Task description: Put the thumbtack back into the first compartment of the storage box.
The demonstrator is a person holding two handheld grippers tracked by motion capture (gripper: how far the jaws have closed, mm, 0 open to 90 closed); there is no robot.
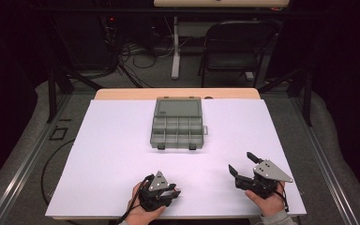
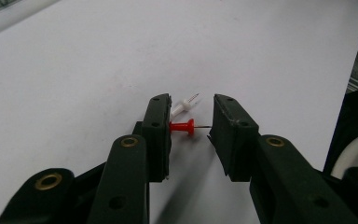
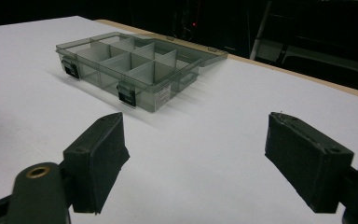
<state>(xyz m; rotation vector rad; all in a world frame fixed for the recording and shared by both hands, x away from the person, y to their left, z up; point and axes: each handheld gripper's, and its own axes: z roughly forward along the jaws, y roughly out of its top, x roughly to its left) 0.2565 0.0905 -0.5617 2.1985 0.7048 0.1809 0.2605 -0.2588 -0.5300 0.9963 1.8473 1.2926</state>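
Two grippers low on the white sheet (image 1: 122, 154) in the high view, open compartment box (image 1: 176, 125) ahead.
Left gripper (image 2: 192, 122) view: jaws narrow, red pushpin (image 2: 182, 126) between them, grip unclear; white pushpin (image 2: 183, 104) just beyond.
Right gripper (image 3: 193, 158) view: jaws wide, box compartments look empty.

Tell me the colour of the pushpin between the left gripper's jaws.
Red. The pushpin shows best in the left gripper view, lying beside a white pin.
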